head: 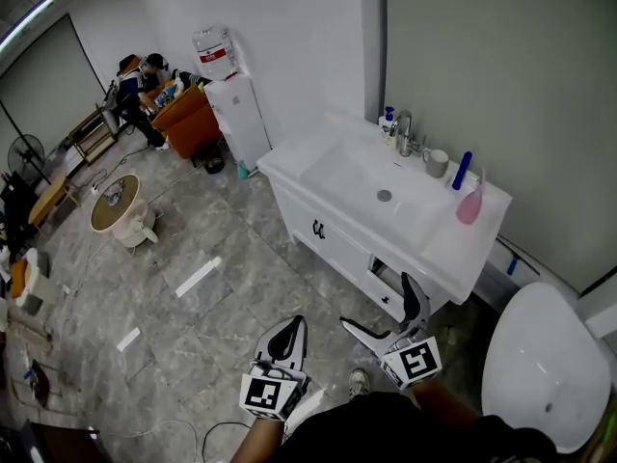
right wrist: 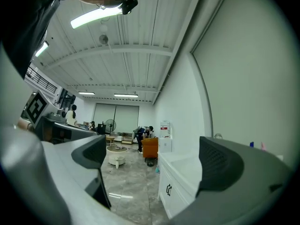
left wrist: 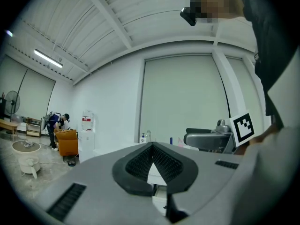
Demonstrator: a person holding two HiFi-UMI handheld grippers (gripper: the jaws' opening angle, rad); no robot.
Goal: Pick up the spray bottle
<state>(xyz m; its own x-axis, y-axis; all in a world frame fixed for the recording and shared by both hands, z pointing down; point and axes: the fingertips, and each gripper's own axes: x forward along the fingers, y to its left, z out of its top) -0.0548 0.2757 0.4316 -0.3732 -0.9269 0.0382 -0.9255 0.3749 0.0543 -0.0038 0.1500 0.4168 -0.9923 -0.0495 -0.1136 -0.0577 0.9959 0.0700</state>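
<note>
Standing on the worktop (head: 453, 249), the pink spray bottle (head: 469, 204) is untouched; the left tongs (head: 286, 330) are clenched empty, and the right tongs (head: 378, 302) are released wide.

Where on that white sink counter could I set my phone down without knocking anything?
The counter is bare at its left end, beside the basin, and along the front right, ahead of the pink spray bottle. The back edge is crowded: soap bottle, faucet, cup and blue bottle line up toward the right corner.
</note>
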